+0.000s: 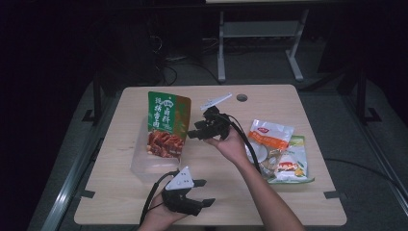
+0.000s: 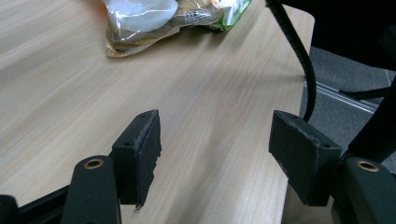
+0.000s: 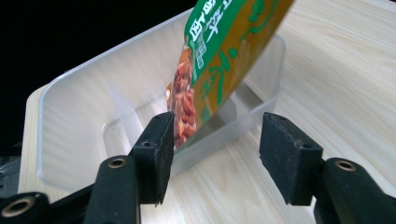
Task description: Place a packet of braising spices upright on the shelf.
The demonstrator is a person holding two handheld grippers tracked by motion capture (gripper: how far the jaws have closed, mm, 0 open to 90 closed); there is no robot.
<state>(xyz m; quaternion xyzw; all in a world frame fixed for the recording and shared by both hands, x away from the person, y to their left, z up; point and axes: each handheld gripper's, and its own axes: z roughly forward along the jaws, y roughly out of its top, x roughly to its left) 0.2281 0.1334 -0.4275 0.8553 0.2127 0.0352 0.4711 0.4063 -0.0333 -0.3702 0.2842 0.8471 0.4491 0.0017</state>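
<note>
Right gripper (image 1: 198,133) — level, jaws apart

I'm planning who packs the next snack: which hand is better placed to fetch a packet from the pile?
Probably the right. The right gripper is open, clear of the green packet in the clear bin, beside the snack pile. The left gripper sits at the near edge, farther off.

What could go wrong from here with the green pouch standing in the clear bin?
1. The green pouch stands on end, leaning in the clear bin; it may tip over or slide out.
2. The right gripper, open, sits close beside the pouch and might knock it.
3. The left gripper, open near the table's front edge, could nudge the bin's corner if swung that way.
</note>
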